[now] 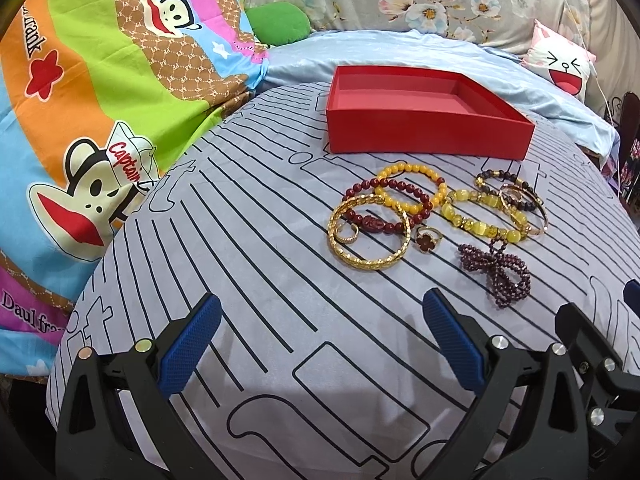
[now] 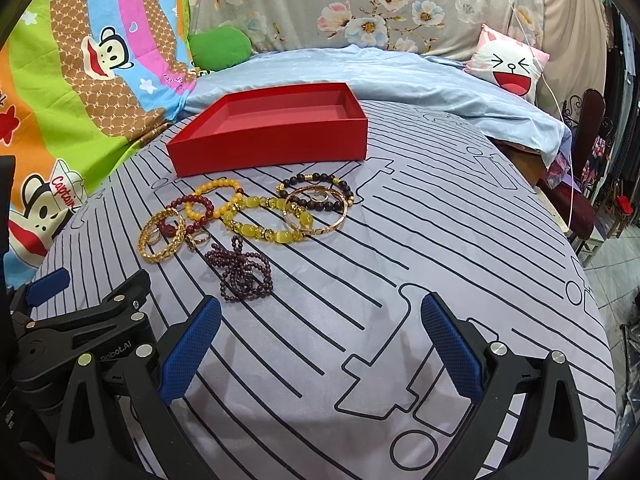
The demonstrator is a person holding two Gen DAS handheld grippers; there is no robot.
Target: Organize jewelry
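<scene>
Left claw (image 1: 320, 340): spread wide, nothing between its blue pads, hovering low over the bed short of the jewelry; likely poised to choose a first piece.
Right claw (image 2: 320, 340): equally wide open and empty, just beside the left one, aimed at the same pile.
Jewelry pile: all lying loose on the bed cover, overlapping and tangled, none in the box yet, so the task looks barely begun.
Gold bangle (image 1: 370, 232): nearest the left claw, lying flat with a small ring inside it and a dark red bead bracelet (image 1: 386, 204) crossing it.
Purple bead strand (image 2: 244, 268): nearest the right claw, knotted in a loose bow; probably limp and awkward to lift.
Red box (image 1: 424, 132): open, empty, just behind the pile, an easy drop-off.
Surface: grey striped bed cover (image 2: 400, 240), soft, so pieces may sink when pressed.
Room: cartoon-monkey quilt (image 1: 100, 100) at left, floral pillows and a laughing-face cushion (image 2: 508, 64) behind.
</scene>
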